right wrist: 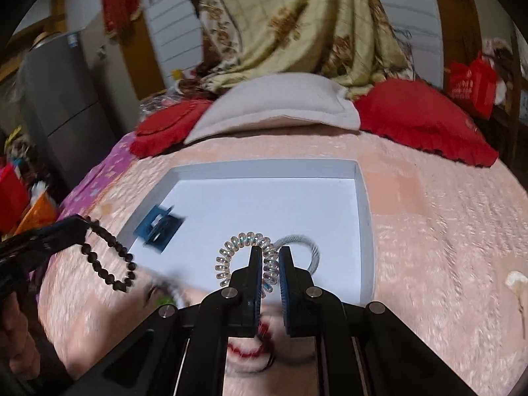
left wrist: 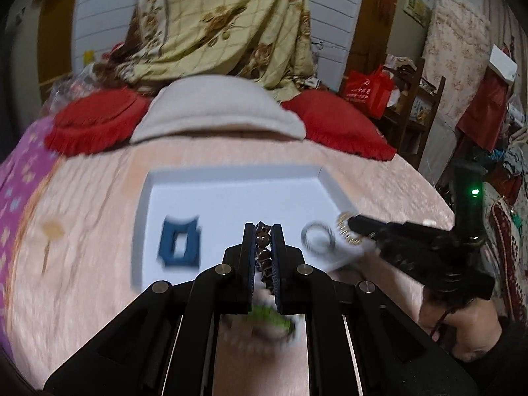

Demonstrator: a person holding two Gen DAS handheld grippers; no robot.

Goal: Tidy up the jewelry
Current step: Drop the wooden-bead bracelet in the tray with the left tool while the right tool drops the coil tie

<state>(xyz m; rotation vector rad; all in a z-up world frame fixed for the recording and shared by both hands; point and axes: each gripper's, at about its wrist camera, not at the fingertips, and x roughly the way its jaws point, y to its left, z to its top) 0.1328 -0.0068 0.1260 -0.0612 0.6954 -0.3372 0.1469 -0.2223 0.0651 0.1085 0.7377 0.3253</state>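
A shallow white tray [left wrist: 231, 173] [right wrist: 264, 168] lies on the pink bedspread. Inside it are a blue square clip [left wrist: 180, 244] [right wrist: 158, 227] and a grey coiled ring [left wrist: 316, 236] [right wrist: 308, 247]. My left gripper [left wrist: 263, 227] [right wrist: 77, 227] is shut on a dark bead bracelet [left wrist: 263, 241] [right wrist: 112, 264], held above the tray's near left edge. My right gripper [right wrist: 270, 250] [left wrist: 350, 222] is shut on a clear spiral hair tie [right wrist: 237, 250] [left wrist: 343, 231] over the tray's near right part. Blurred green [left wrist: 274, 321] and red-and-white [right wrist: 250, 349] pieces lie on the bed under the grippers.
A beige pillow [left wrist: 217, 109] and two red cushions [left wrist: 95, 122] [left wrist: 336, 122] lie behind the tray. A patterned quilt [left wrist: 224, 23] hangs at the back. A wooden shelf with a red bag [left wrist: 369, 90] stands right; a grey fridge [right wrist: 62, 109] stands left.
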